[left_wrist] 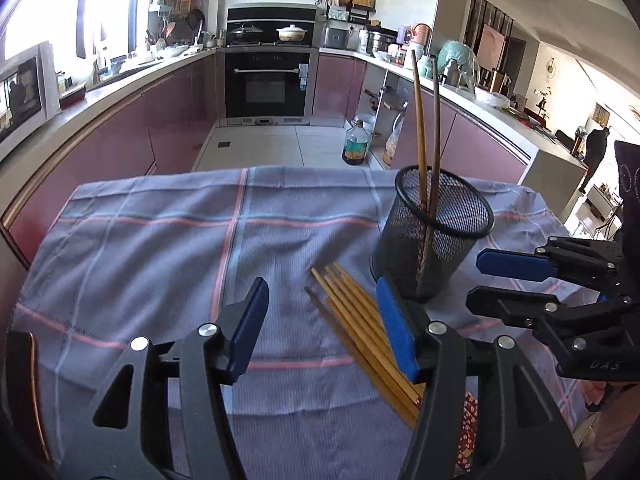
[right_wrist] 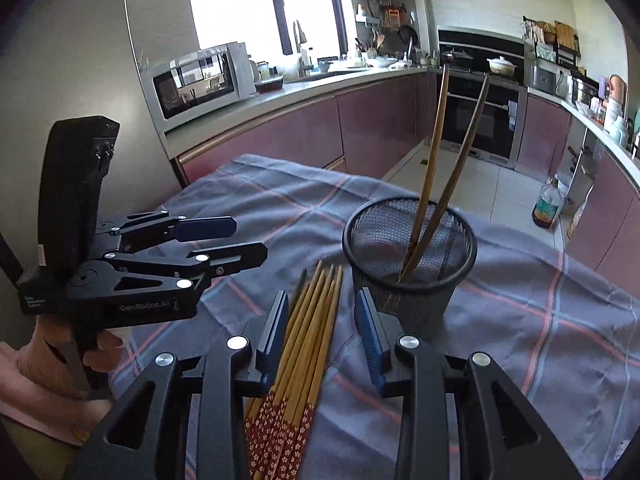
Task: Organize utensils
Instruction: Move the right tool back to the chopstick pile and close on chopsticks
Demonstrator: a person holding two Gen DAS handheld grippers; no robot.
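Observation:
A black mesh cup (left_wrist: 434,236) (right_wrist: 410,258) stands on the checked cloth and holds two dark chopsticks (left_wrist: 421,136) (right_wrist: 436,168) upright. Several light bamboo chopsticks with red patterned ends (left_wrist: 360,320) (right_wrist: 310,328) lie flat in a bundle in front of the cup. My left gripper (left_wrist: 324,320) (right_wrist: 248,238) is open and empty, left of the bundle. My right gripper (right_wrist: 324,328) (left_wrist: 476,280) is open and empty; the bundle lies between its fingers, below them.
A blue-grey cloth with pink stripes (left_wrist: 160,248) (right_wrist: 540,320) covers the table. Beyond it are the kitchen floor, purple cabinets, an oven (left_wrist: 268,84), a microwave (right_wrist: 196,80) and an oil bottle (left_wrist: 354,146) on the floor.

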